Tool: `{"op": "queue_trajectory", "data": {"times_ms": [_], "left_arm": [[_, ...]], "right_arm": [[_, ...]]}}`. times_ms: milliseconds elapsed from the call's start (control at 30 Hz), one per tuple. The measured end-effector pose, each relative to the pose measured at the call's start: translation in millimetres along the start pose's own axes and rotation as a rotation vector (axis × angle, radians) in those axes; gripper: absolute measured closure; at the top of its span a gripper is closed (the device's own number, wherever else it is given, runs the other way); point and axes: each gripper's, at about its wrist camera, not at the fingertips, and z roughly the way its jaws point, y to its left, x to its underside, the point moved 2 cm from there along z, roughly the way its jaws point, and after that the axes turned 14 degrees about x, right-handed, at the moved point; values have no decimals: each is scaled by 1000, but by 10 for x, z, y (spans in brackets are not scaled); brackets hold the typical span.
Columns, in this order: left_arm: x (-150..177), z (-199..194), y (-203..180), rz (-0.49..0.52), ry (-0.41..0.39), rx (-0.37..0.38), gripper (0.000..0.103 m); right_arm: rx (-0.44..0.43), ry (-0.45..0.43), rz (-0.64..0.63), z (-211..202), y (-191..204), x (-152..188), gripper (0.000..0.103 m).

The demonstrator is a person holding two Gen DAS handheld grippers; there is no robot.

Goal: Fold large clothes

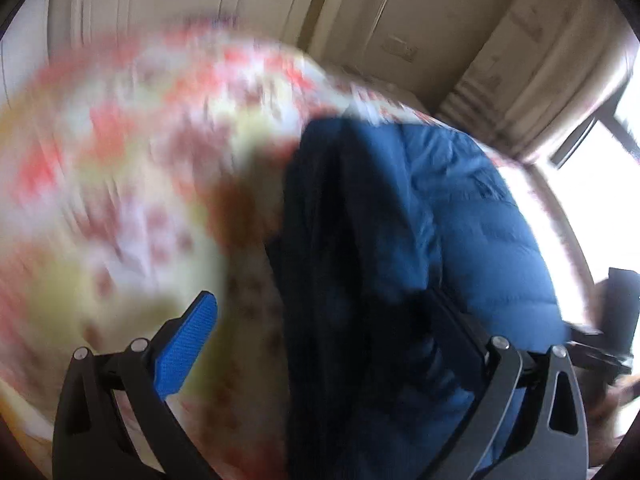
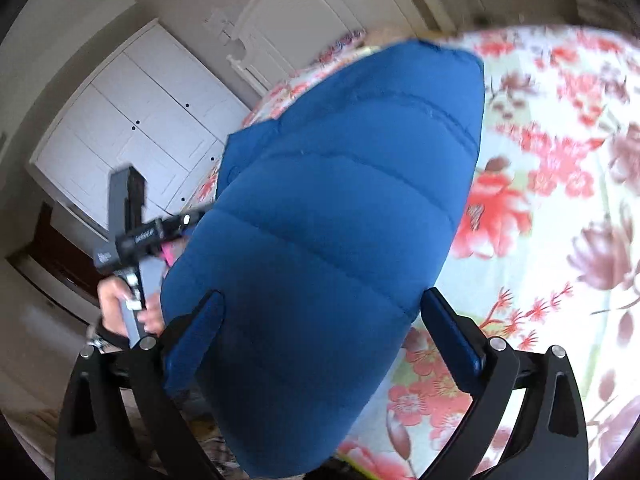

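A blue quilted puffer jacket point(image 2: 340, 200) lies on a floral bedspread point(image 2: 560, 160). In the right wrist view my right gripper point(image 2: 324, 336) is open, its blue-padded fingers wide apart on either side of the jacket's near end, which fills the gap. In the left wrist view my left gripper point(image 1: 320, 320) is open; its left pad point(image 1: 188, 344) is bare over the bedspread point(image 1: 120, 160) and the right finger is hidden behind the jacket's dark fold point(image 1: 340, 260). The left gripper also shows in the right wrist view point(image 2: 136, 240), held in a hand beside the jacket.
White wardrobe doors point(image 2: 132, 128) and a white headboard point(image 2: 320, 12) stand beyond the bed. A bright window point(image 1: 608, 168) is at the right of the left wrist view. The left wrist view is heavily motion-blurred.
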Motion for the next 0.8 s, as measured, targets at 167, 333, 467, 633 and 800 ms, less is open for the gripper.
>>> {"op": "queue_trajectory", "data": {"times_ms": [167,333,467,633,800], "left_arm": [[187,173,260,-120,44,205,2],[136,251,182,-108,111,322,29],[139,231,157,-112,84,376,54],[157,174,2,-54,-13,373,66],[-99,481,-319,-40,-87,408,70]], "right_arm": [[-1,57,11,184,3,-111,4],[-43,43,-2,207,-12,-91,5],[-21,-68,-68,53,-19,74,21],[34,-188,-152,-116,6,74,33],[142,-341,-175,-430,-220,-196,38]]}}
